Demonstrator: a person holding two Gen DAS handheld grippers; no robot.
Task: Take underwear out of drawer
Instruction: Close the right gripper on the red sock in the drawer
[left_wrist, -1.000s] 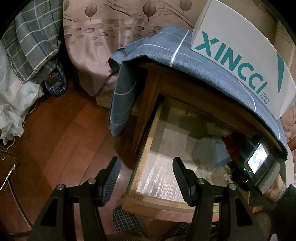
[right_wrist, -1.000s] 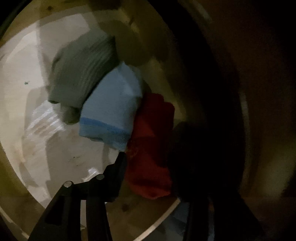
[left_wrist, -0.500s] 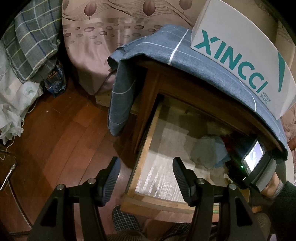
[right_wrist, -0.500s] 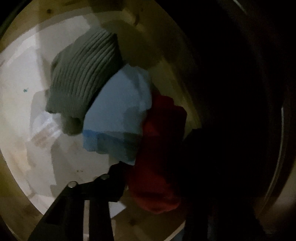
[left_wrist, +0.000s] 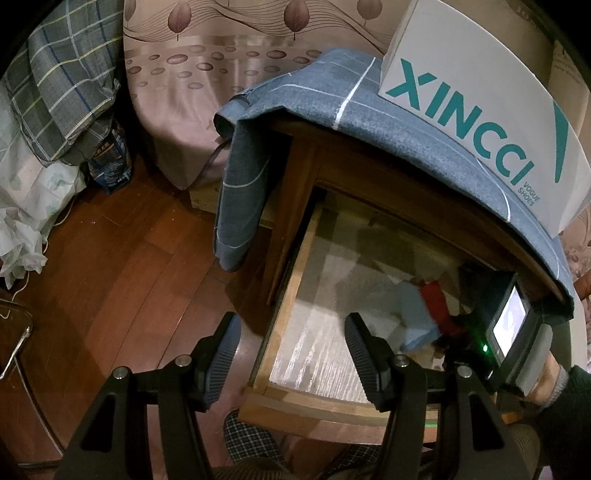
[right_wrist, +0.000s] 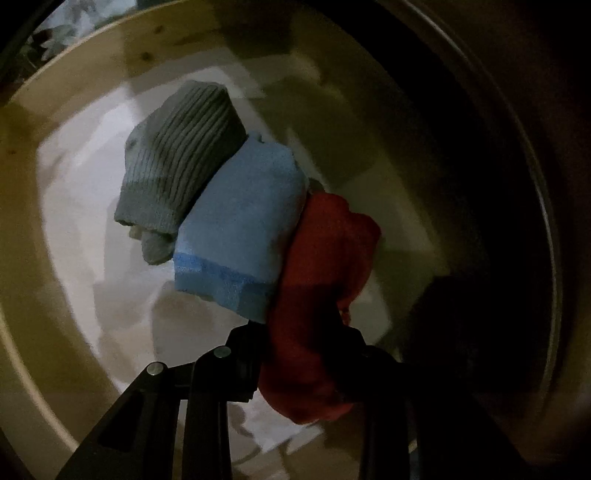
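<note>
The open drawer (left_wrist: 291, 295) serves as reference. Inside it, the right gripper (right_wrist: 299, 354) is closing its jaws narrowly on the red underwear (right_wrist: 325, 280), which bunches between the fingers. A light blue folded piece (right_wrist: 240, 229) lies touching the red one, a grey ribbed piece (right_wrist: 181, 155) beyond it. The left gripper (left_wrist: 291, 354) hovers over the drawer's front corner, fingers wide, holding nothing.

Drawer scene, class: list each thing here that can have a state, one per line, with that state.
drawer: pulled open
red underwear: between the right gripper's closing jaws
light blue underwear: folded, lying in drawer
grey ribbed piece: folded, lying in drawer
right gripper: closing on red underwear
left gripper: open, empty
shoe box: closed, on cloth-covered nightstand
</note>
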